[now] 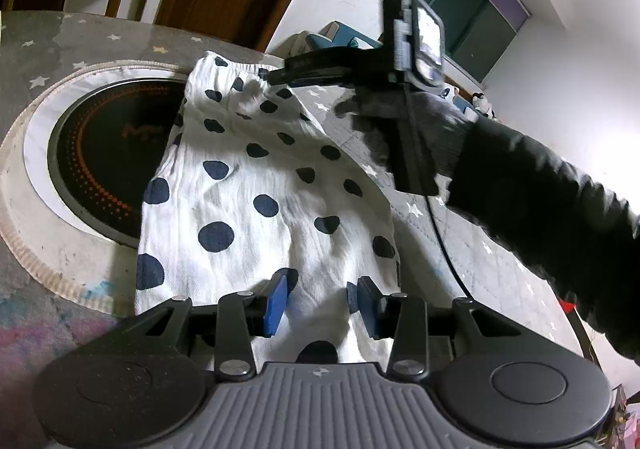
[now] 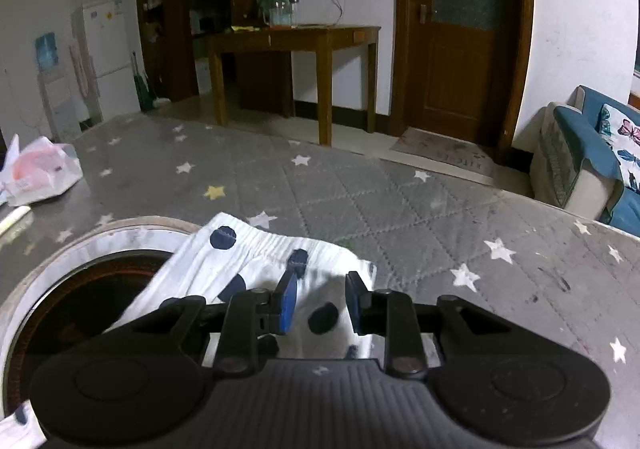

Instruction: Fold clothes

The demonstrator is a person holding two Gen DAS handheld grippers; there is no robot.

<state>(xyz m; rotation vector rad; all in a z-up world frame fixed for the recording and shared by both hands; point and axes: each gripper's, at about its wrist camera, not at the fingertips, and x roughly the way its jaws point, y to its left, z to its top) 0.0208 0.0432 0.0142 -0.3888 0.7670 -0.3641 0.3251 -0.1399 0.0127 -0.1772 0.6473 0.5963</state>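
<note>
Your polka-dot garment (image 1: pixel 256 185) lies flat on the grey star-print cover (image 1: pixel 460 233), its long axis running away from your left gripper (image 1: pixel 322 305) toward the elastic waistband (image 2: pixel 256 245) at the far end. One long side overlaps the round black cooktop (image 1: pixel 108 153) and its pale ring. Your left gripper hangs over the near hem with its blue pads (image 1: pixel 276 305) spread and cloth showing in the gap; nothing is pinched. Your right gripper (image 2: pixel 322 303), in a gloved hand (image 1: pixel 404 113), sits at the waistband corner, pads parted, no fabric clamped between them.
</note>
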